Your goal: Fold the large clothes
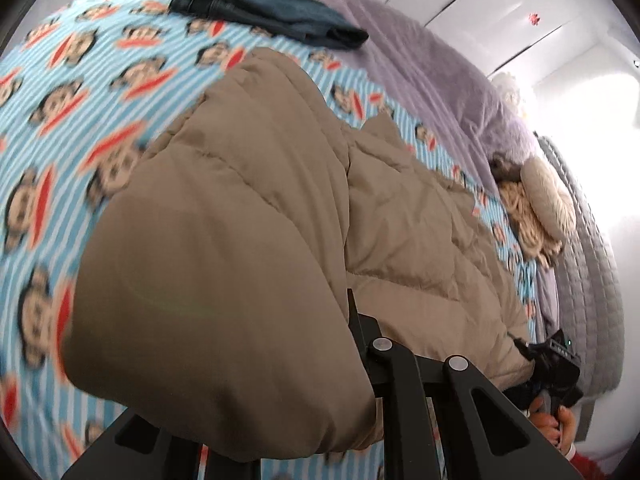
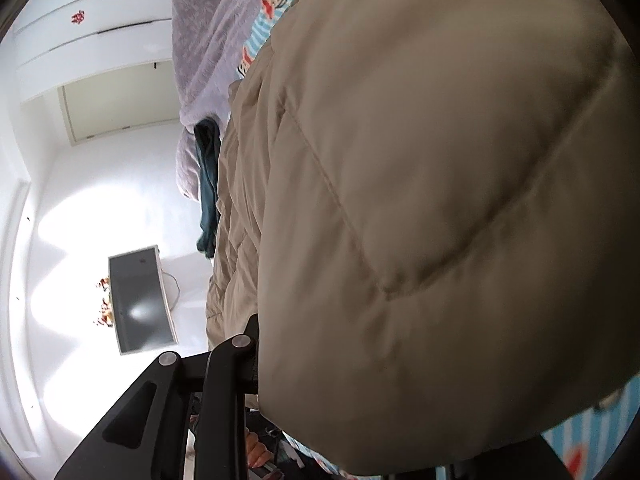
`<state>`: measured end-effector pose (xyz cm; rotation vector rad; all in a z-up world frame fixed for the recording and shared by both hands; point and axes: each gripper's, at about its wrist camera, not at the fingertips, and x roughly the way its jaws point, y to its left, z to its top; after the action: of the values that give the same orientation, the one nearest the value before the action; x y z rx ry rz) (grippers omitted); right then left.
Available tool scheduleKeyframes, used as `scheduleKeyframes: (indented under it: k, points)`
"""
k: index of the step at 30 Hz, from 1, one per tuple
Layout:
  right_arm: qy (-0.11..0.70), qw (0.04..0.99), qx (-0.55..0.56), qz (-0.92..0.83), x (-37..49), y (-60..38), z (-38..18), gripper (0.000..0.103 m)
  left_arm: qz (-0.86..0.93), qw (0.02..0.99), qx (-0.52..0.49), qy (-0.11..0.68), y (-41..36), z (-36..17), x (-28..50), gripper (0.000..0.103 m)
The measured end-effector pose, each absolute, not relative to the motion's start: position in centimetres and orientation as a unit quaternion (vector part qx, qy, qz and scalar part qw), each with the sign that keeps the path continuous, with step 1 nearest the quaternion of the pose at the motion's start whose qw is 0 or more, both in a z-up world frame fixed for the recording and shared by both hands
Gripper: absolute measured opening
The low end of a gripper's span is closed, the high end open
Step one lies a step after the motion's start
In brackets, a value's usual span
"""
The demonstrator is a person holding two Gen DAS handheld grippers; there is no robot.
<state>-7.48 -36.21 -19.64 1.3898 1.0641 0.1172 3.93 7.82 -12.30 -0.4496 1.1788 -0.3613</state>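
A tan puffer jacket (image 1: 256,208) lies on a bed with a blue striped monkey-print sheet (image 1: 80,92). My left gripper (image 1: 352,332) is shut on a bulging edge of the jacket, which drapes over its jaws and hides the left finger. The other gripper (image 1: 556,364) shows at the jacket's far right edge with a hand on it. In the right wrist view the jacket (image 2: 420,200) fills most of the frame. My right gripper (image 2: 256,344) is shut on its edge, and the fabric hides the right finger.
Folded dark jeans (image 1: 264,12) lie at the back of the bed next to a lilac blanket (image 1: 420,64). Cream cushions (image 1: 540,208) and a grey quilt (image 1: 592,264) lie at the right. A white wardrobe (image 2: 92,32) and a wall screen (image 2: 140,300) show in the right wrist view.
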Motion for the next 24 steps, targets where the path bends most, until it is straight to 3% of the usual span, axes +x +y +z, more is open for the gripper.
scheduleKeyframes:
  k: [8,12,13,16,24]
  points:
    - [0.496,0.626,0.601,0.034,-13.4,-35.2,-20.3,0.03,-0.157,0.757,-0.219,0.595,10.0,-15.4,-2.6,0.019]
    - [0.512,0.615,0.6,0.007,-14.5,-35.4,-21.8,0.036,-0.142,0.743,-0.221,0.615,10.3,-17.4,-3.1,0.02]
    - [0.514,0.613,0.6,0.002,-14.8,-35.5,-21.9,0.038,-0.136,0.742,-0.219,0.619,10.4,-17.4,-3.2,0.025]
    - [0.52,0.61,0.597,-0.01,-15.3,-35.6,-21.7,0.045,-0.093,0.746,-0.183,0.634,10.4,-17.2,-3.3,0.058]
    - [0.551,0.616,0.562,-0.04,-15.1,-34.4,-20.0,0.061,-0.079,0.747,-0.133,0.646,11.0,-15.6,-4.7,0.059]
